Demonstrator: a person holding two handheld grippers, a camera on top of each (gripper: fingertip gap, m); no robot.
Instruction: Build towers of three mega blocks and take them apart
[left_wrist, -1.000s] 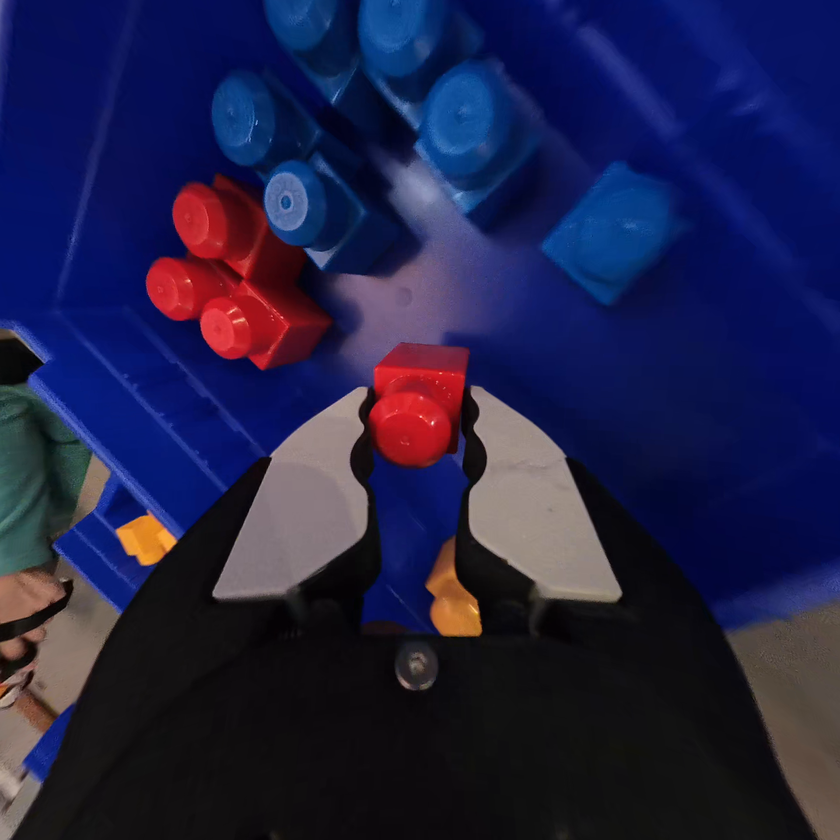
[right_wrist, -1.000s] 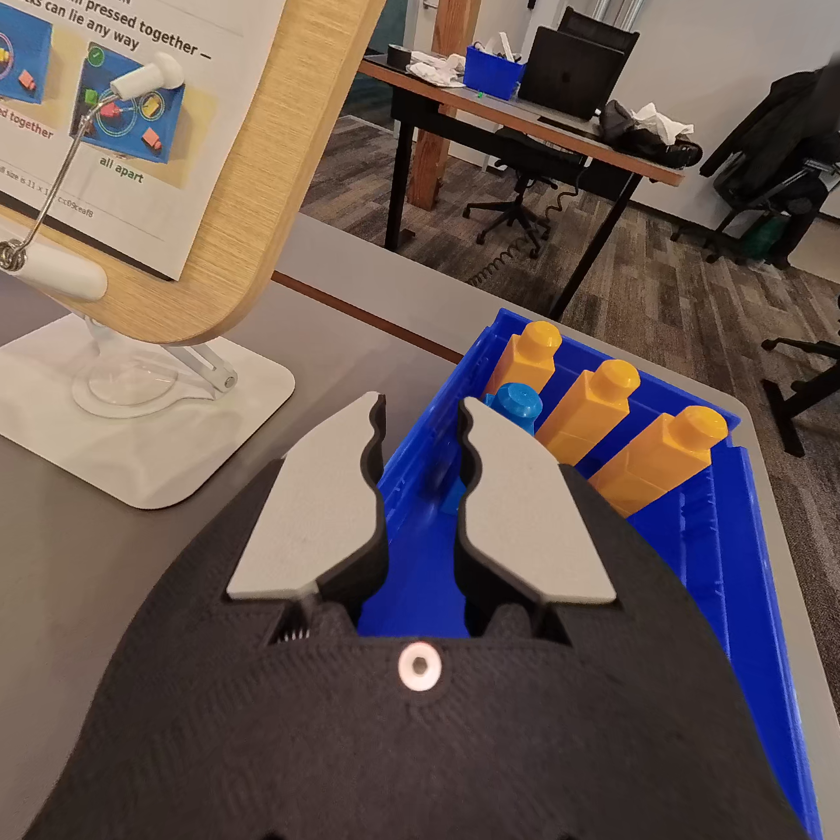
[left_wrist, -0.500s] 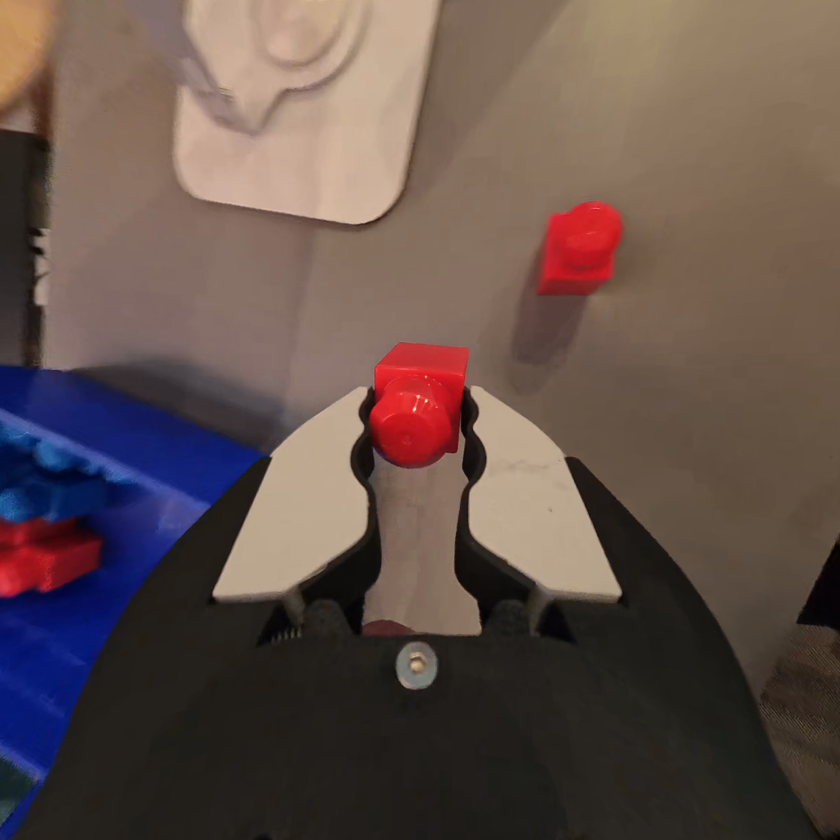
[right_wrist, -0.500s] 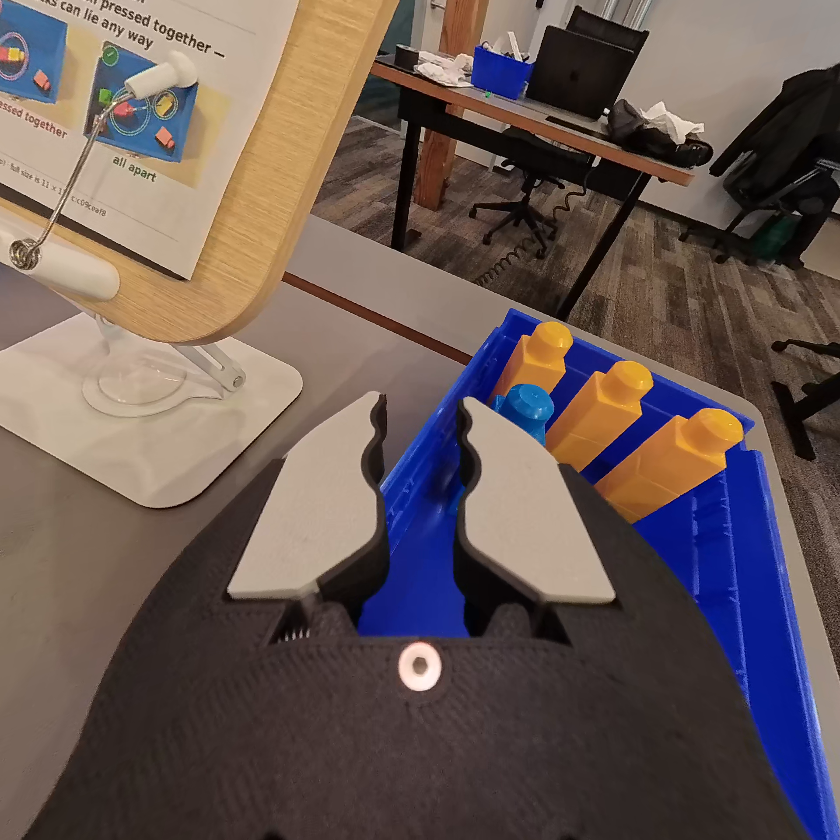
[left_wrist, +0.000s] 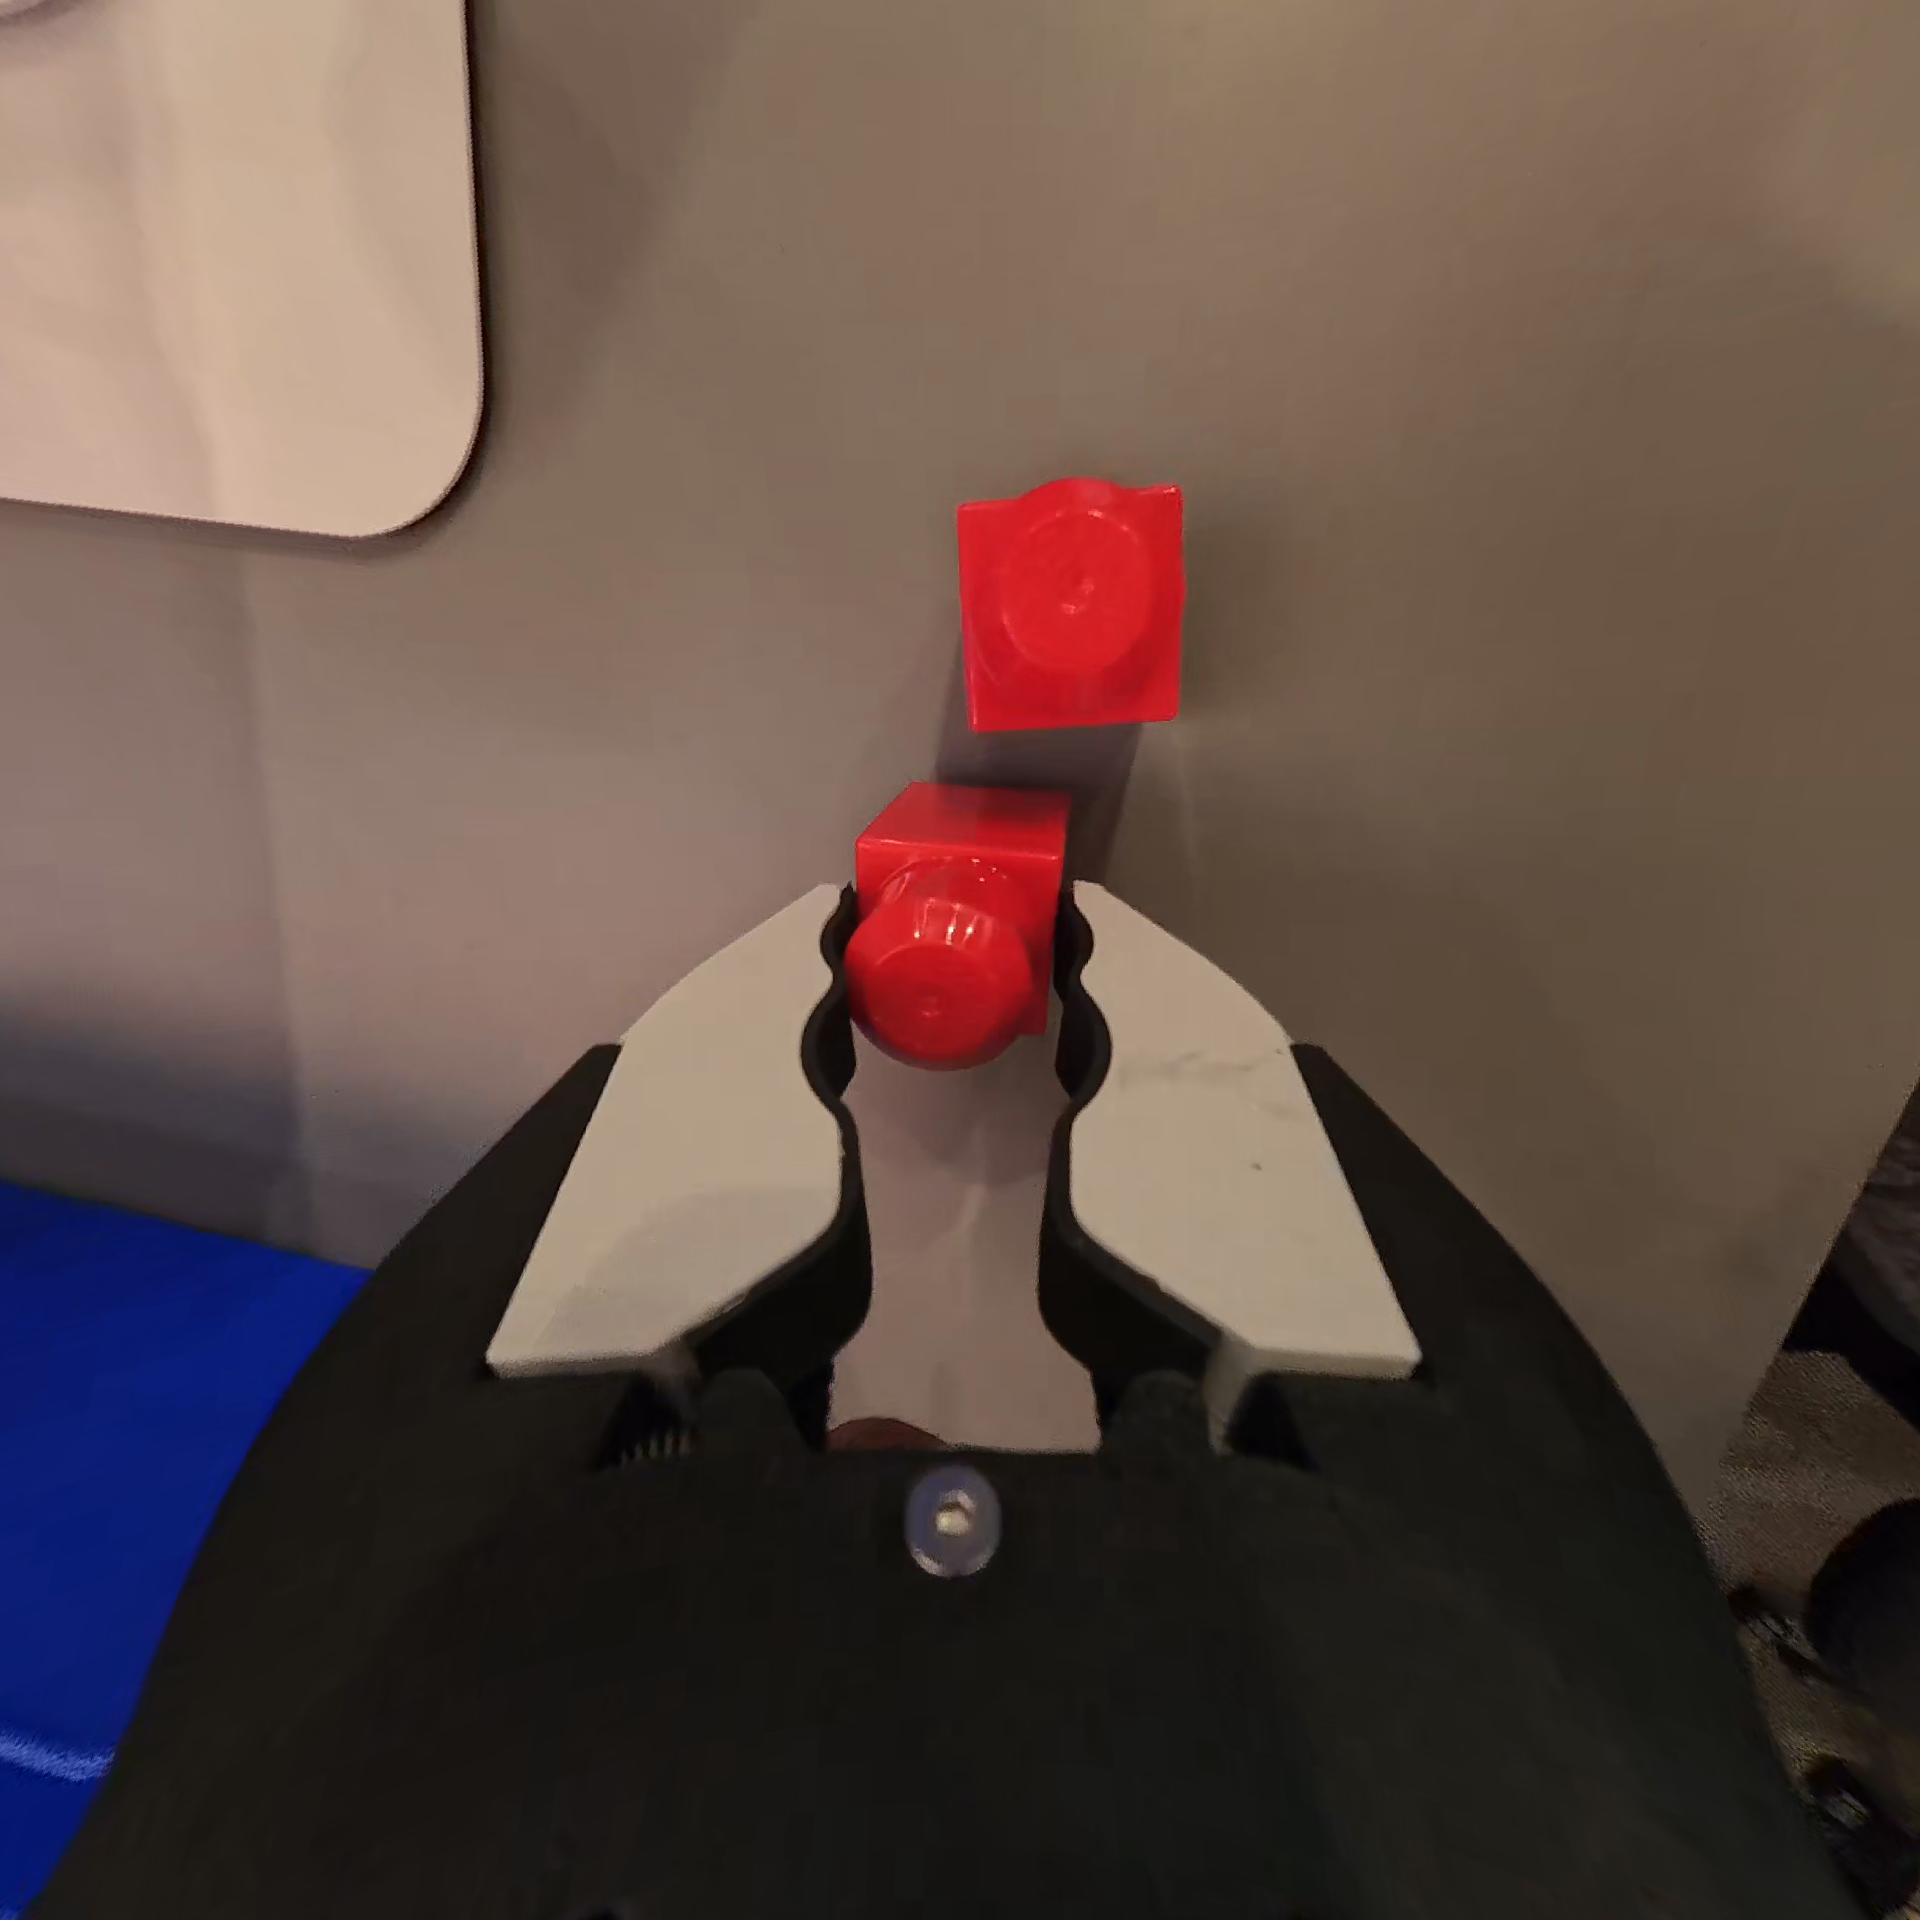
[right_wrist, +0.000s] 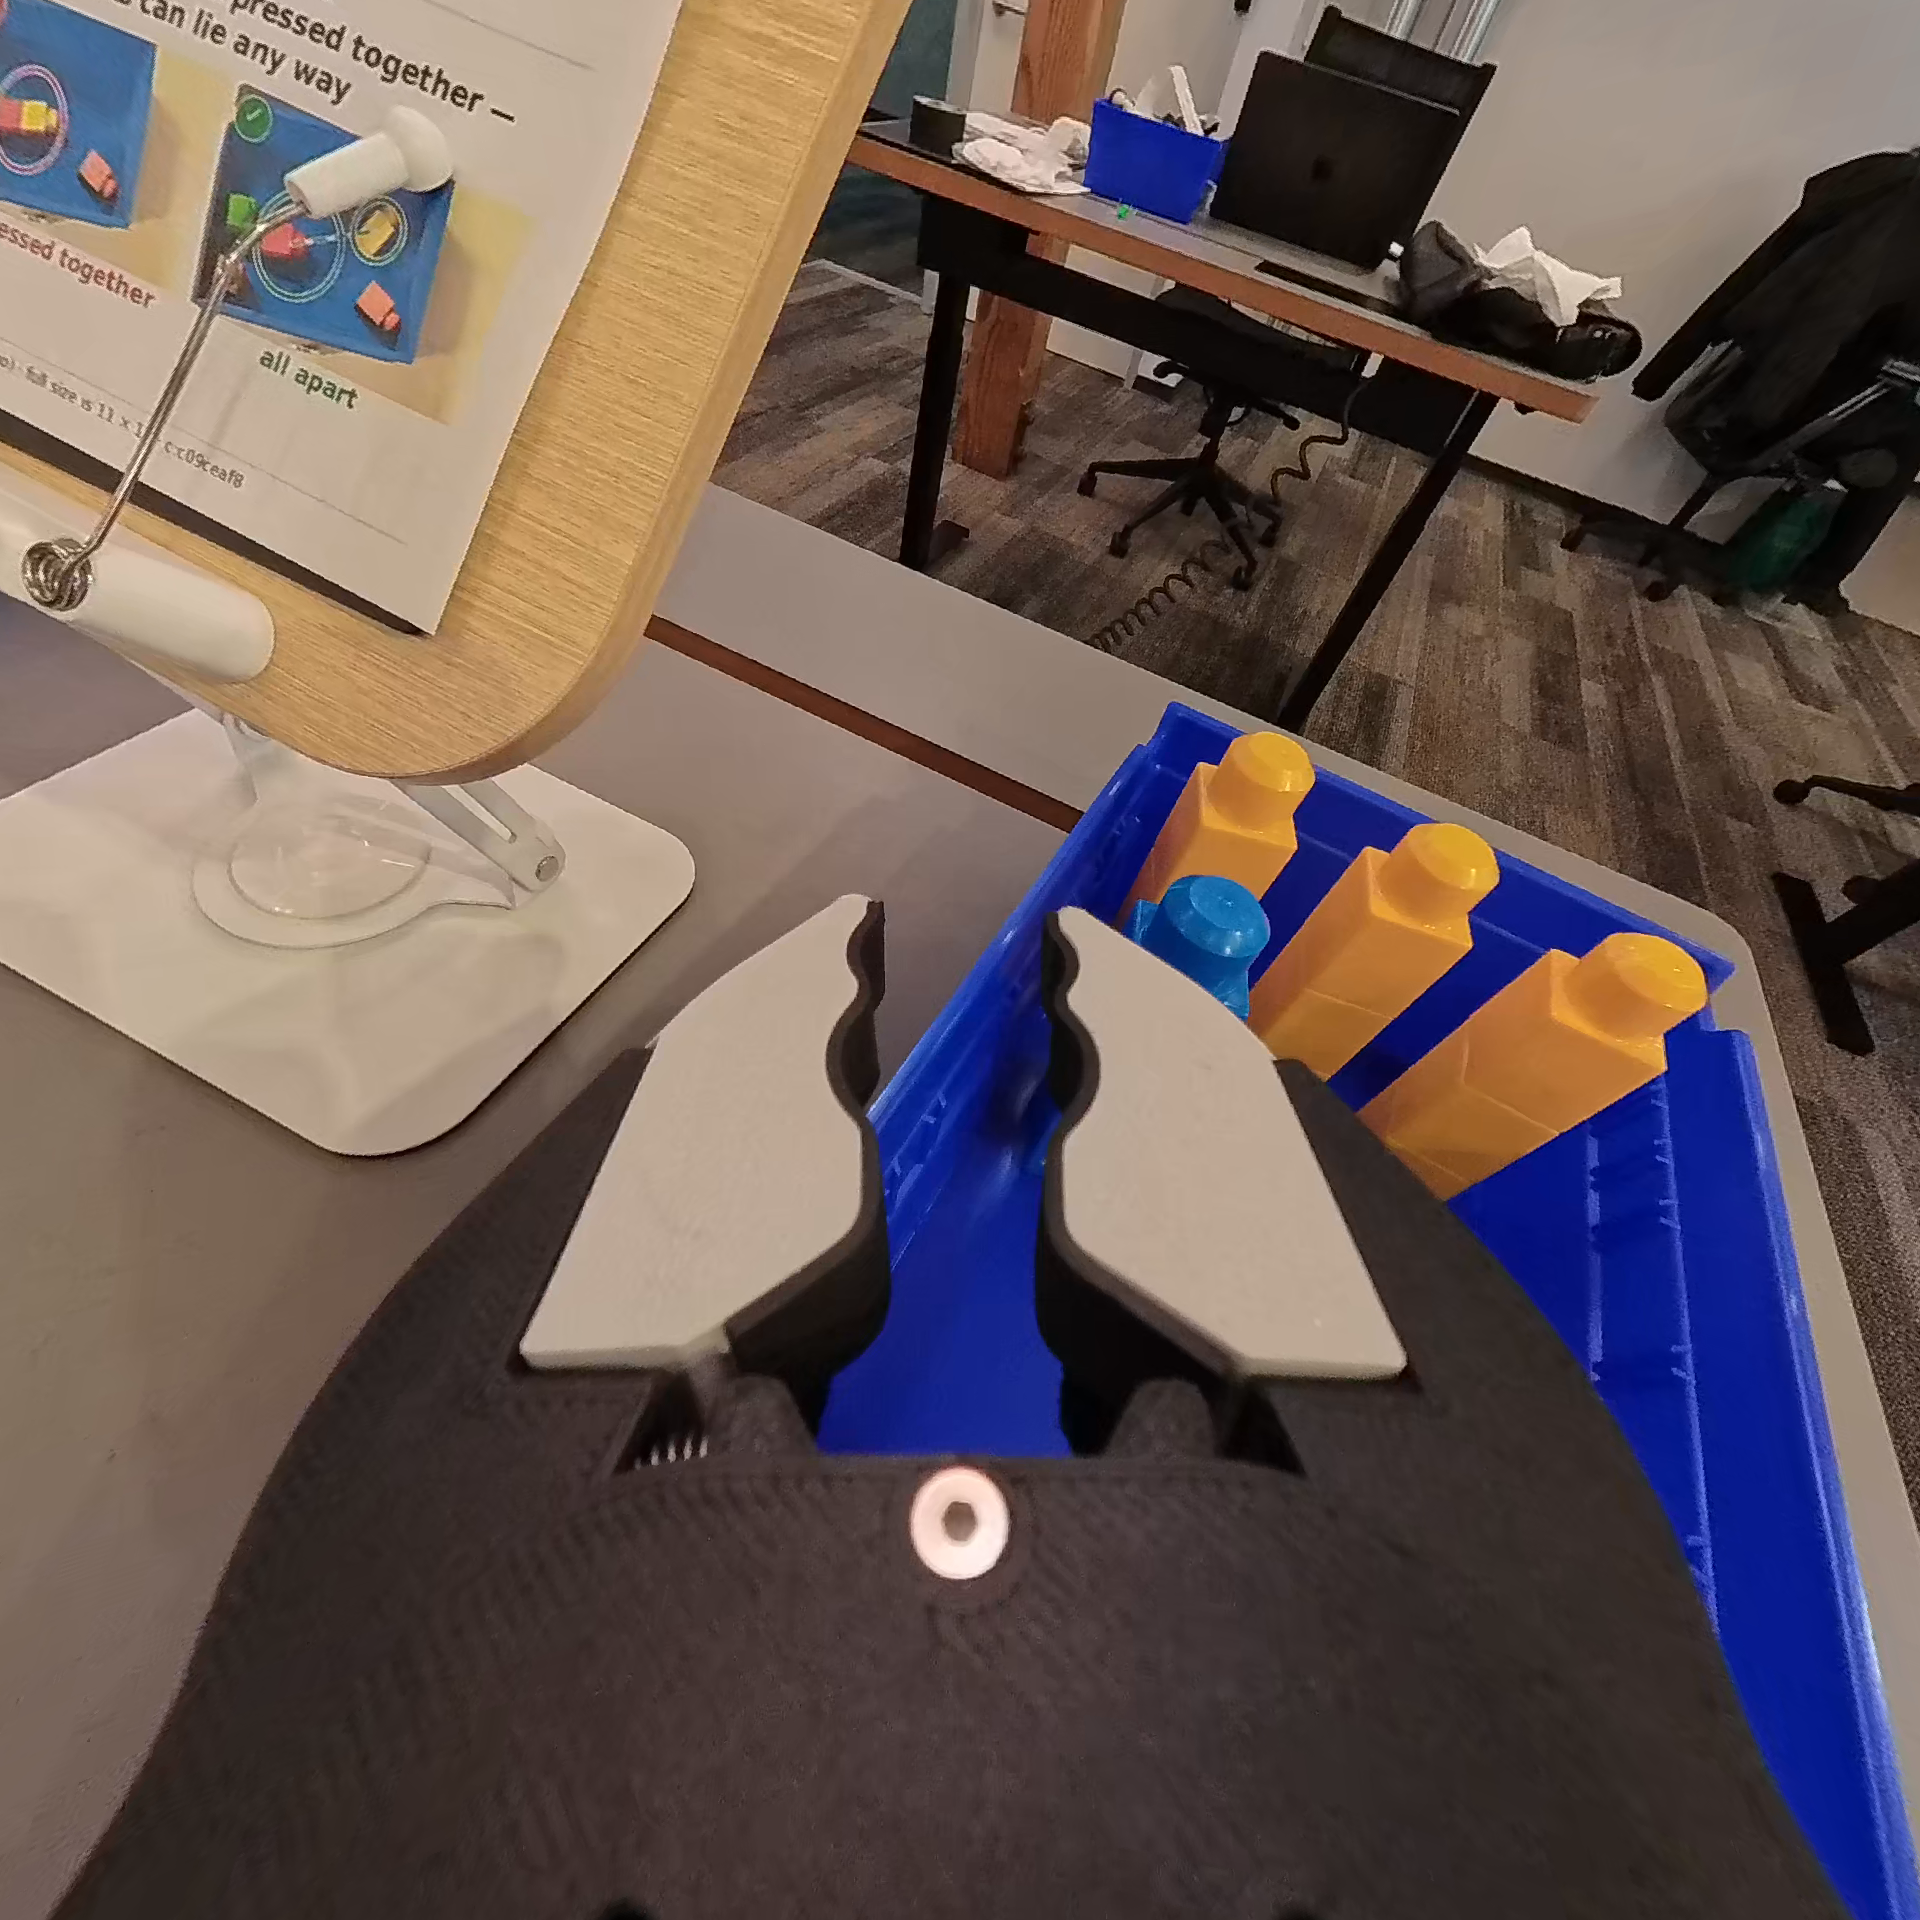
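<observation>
Across the grey table (left_wrist: 1351, 312) we saw the setting first: the white base of a document stand (left_wrist: 208, 260) at the far left, and in the right wrist view the blue bin (right_wrist: 1662, 1299) at the table's corner, holding three orange towers (right_wrist: 1382, 966) lying side by side with a blue block (right_wrist: 1205, 935) beside them. Those towers looked already built, so we judged the red one to be in hand.

Out on the bare table a single red block (left_wrist: 1070, 613) stood with its stud facing up. Our left gripper (left_wrist: 956, 935) was clamped on a second red block (left_wrist: 961, 914), both fingers pressed against its sides, stud pointing back toward the camera; it hung just short of the standing block, apart from it.

Our right gripper (right_wrist: 961, 935) hovered over the bin's near edge, jaws parted with nothing between them.

The next move, we reckoned, called for carrying the held block over the standing one, lining its hollow underside up with the stud, and pressing down squarely, perhaps with the right gripper steadying the lower block.
</observation>
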